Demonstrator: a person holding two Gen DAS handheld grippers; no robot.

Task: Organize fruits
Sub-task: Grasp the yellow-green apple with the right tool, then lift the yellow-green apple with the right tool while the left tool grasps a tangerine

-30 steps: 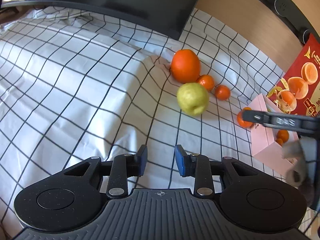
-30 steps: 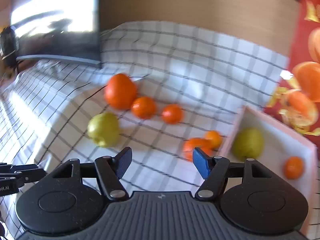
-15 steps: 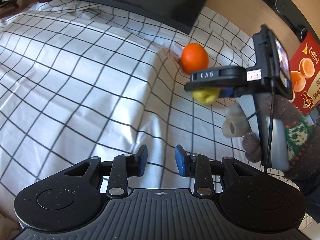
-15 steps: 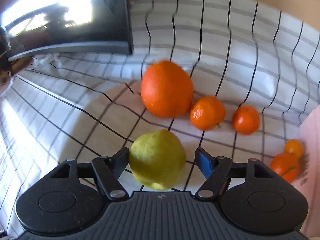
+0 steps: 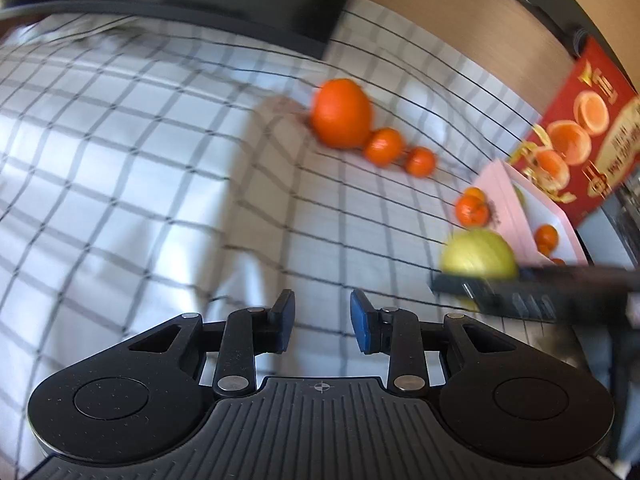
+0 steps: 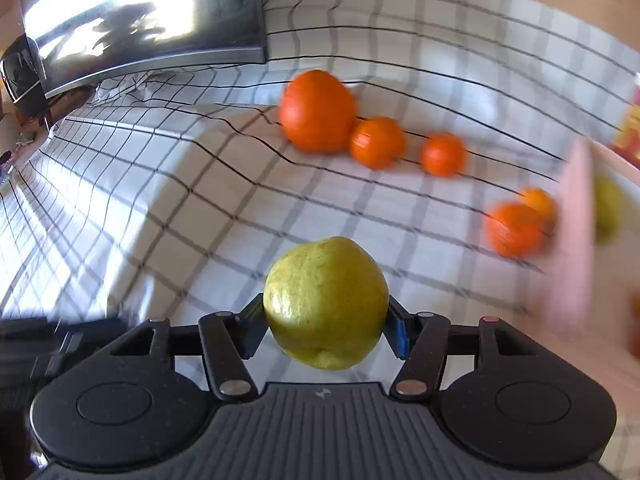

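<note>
My right gripper (image 6: 326,320) is shut on a yellow-green guava (image 6: 326,300) and holds it above the checked cloth; the guava also shows in the left wrist view (image 5: 478,254), beside the pink box. My left gripper (image 5: 322,326) is open and empty over the cloth. A large orange (image 5: 340,114) and two small mandarins (image 5: 383,147) (image 5: 420,161) lie in a row. Two more mandarins (image 5: 472,208) lie against the pink box (image 5: 508,200), which holds another guava (image 6: 608,208) and mandarins (image 5: 546,236).
A dark monitor (image 6: 140,20) stands at the back of the cloth-covered table (image 5: 120,140). A red orange-printed carton (image 5: 584,136) stands behind the pink box. A wooden wall (image 5: 460,20) closes the far side.
My right gripper has closed on the guava, lifted it and carried it right toward the pink box. My left gripper has stayed open and its view has swung.
</note>
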